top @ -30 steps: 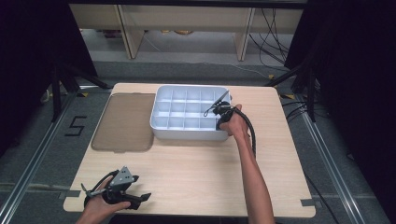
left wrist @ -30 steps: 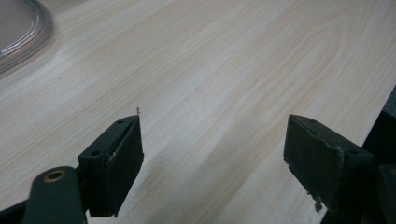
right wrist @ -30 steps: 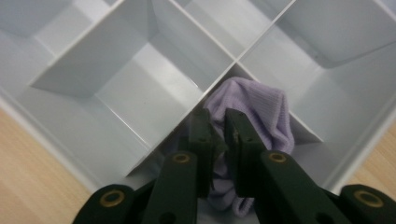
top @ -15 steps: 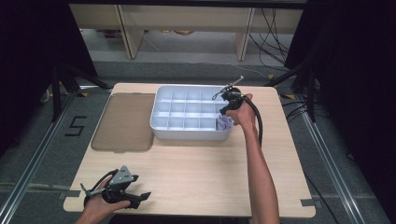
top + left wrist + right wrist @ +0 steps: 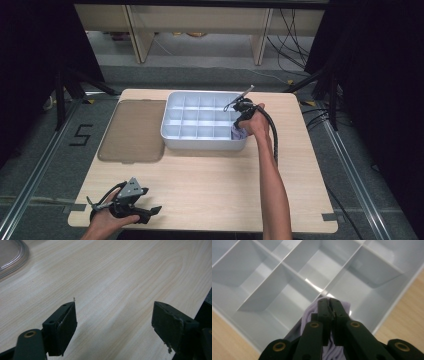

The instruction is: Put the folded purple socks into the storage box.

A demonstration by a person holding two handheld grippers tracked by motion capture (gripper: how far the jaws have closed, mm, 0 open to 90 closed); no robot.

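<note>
The left gripper [image 5: 131, 209] rested at the near edge of the pale wooden table [image 5: 210, 175], jaws spread wide and empty. Farther off, the right gripper [image 5: 331, 305] was pressed together on a lilac ribbed cloth [image 5: 344, 307] over the near-right corner compartment of the white divided plastic tray [image 5: 172, 131].

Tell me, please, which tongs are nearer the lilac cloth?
Right. The right tongs are shut over the lilac cloth in the tray's corner compartment; the left tongs rest open at the table's near edge.
</note>
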